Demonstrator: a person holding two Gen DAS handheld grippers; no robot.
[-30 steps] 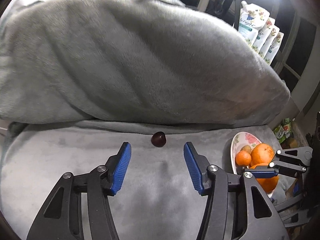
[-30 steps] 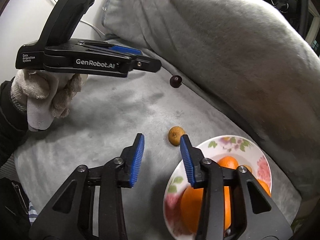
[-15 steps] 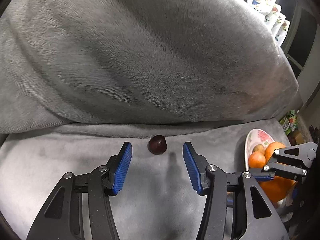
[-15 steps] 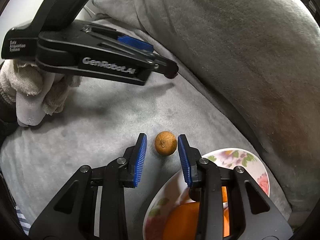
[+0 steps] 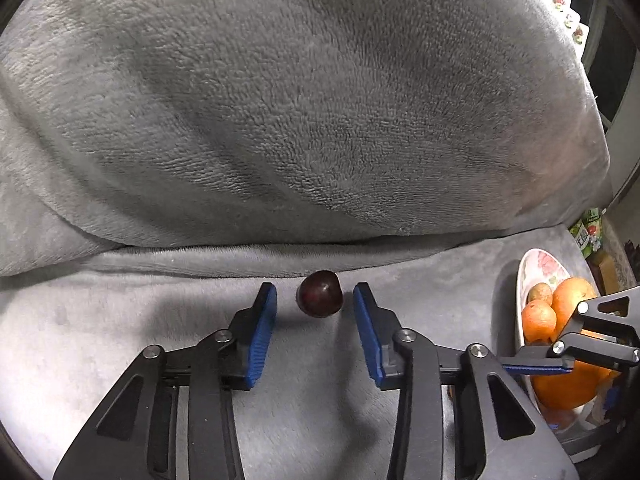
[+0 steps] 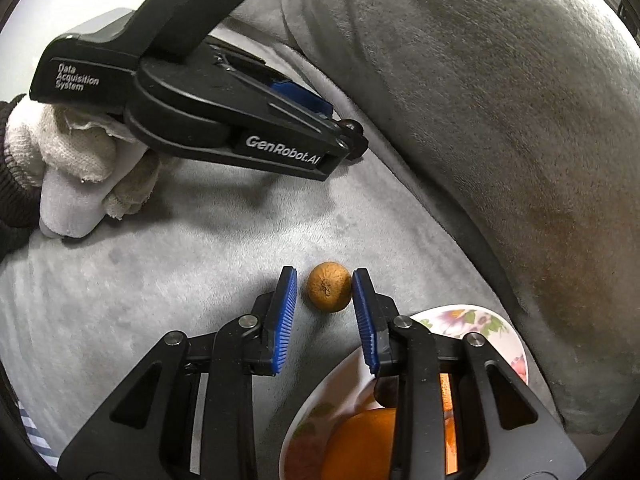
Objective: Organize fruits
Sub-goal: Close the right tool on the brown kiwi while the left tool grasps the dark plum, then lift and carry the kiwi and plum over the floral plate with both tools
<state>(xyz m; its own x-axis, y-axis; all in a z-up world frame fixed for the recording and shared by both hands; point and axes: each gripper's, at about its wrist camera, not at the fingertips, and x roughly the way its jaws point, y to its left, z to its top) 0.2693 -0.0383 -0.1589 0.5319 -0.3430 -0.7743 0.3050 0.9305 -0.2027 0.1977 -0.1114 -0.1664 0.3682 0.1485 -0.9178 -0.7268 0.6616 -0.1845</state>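
Note:
A dark red cherry-like fruit (image 5: 320, 294) lies on the grey blanket at the foot of a big cushion. My left gripper (image 5: 315, 300) is open, its blue pads either side of the fruit, not touching. A small brown-orange round fruit (image 6: 329, 292) lies on the blanket just left of the flowered plate (image 6: 480, 320). My right gripper (image 6: 325, 286) is open around it, the right pad close to its side. The plate holds oranges (image 5: 572, 296) and smaller fruits (image 5: 538, 316). The left gripper's body (image 6: 240, 120) shows in the right wrist view.
A large grey cushion (image 5: 300, 100) rises right behind both fruits. The plate (image 5: 532, 264) sits at the sofa's right end. Packets (image 5: 588, 236) stand beyond the sofa edge. A gloved hand (image 6: 80, 168) holds the left gripper.
Both grippers moved forward and down. The dark fruit now sits between the left pads, the brown fruit between the right pads. Both jaws narrowed.

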